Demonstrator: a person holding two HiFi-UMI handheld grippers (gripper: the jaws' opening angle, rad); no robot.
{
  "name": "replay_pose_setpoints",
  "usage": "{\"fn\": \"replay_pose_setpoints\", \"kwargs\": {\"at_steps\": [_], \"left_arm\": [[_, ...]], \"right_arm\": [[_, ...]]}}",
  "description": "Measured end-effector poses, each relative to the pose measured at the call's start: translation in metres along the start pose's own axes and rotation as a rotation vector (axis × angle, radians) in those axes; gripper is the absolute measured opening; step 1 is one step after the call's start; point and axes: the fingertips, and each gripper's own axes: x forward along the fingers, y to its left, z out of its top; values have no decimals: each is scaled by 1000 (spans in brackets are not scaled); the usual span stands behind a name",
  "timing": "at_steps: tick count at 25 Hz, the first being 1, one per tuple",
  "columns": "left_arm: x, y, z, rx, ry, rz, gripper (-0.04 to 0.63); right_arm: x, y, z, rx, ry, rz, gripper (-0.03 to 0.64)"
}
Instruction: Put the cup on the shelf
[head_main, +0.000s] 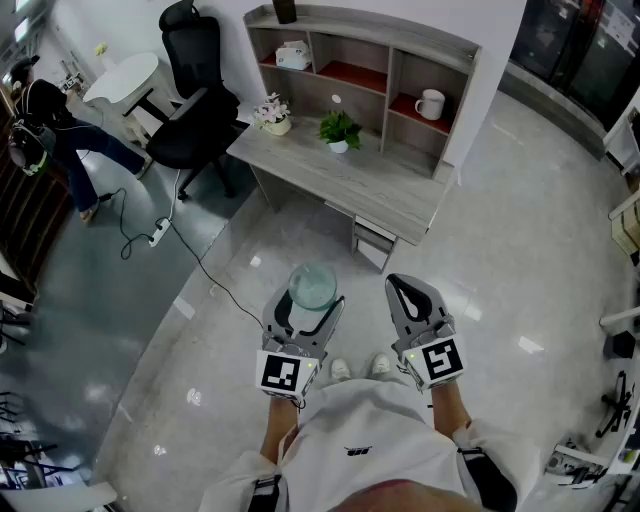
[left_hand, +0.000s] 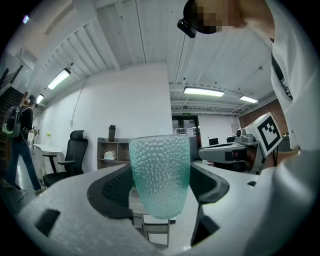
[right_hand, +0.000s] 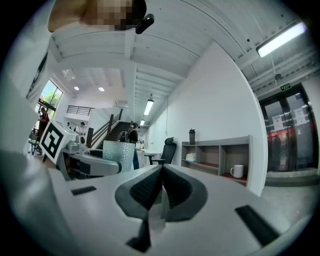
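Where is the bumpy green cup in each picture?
Head view: bottom middle, the cup sits in the left gripper.
Left gripper view: dead centre, upright between the jaws.
Right gripper view: left of centre, partway up.
Shared landmark: the grey shelf, which shows in all three views.

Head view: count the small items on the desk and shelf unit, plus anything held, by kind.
Cups: 2 (translucent teal dimpled cup in the left hand-held gripper; white handled mug in the grey shelf unit)
Potted plants: 2 (green leafy plant; pink-flowered plant; both on the grey desk)
Bottles: 1 (dark bottle atop the unit)
Boxes: 1 (white box, left compartment)
Total: 6
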Motion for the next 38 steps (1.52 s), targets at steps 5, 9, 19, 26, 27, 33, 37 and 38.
{"fn": "replay_pose_setpoints", "kwargs": {"at_steps": [5,9,19,26,27,33,37,38], "left_arm": [[-12,23,-3,-8,7,-1,371],[-20,34,-4,-1,5,-16,371],[-21,51,-1,10,4,-43,371],[-10,55,0,13,-4,-45,371],[-9,56,1,3,0,-41,371],[11,70,-5,26,-3,-30,371],[31,78,-5,22,7,-25,371],[36,80,-7,27,8,-27,371]], "right_arm": [[15,17,4,0,-7,-16,31],[22,30,7,23,-32,-26,31],[32,45,7,20,-32,-47,31],[41,35,7,11,-35,-52,31],[43,34,7,11,-35,-50,31],[63,21,3,7,-35,-36,31],[80,5,3,4,-38,-34,31],[84,1,3,2,-39,-34,31]]}}
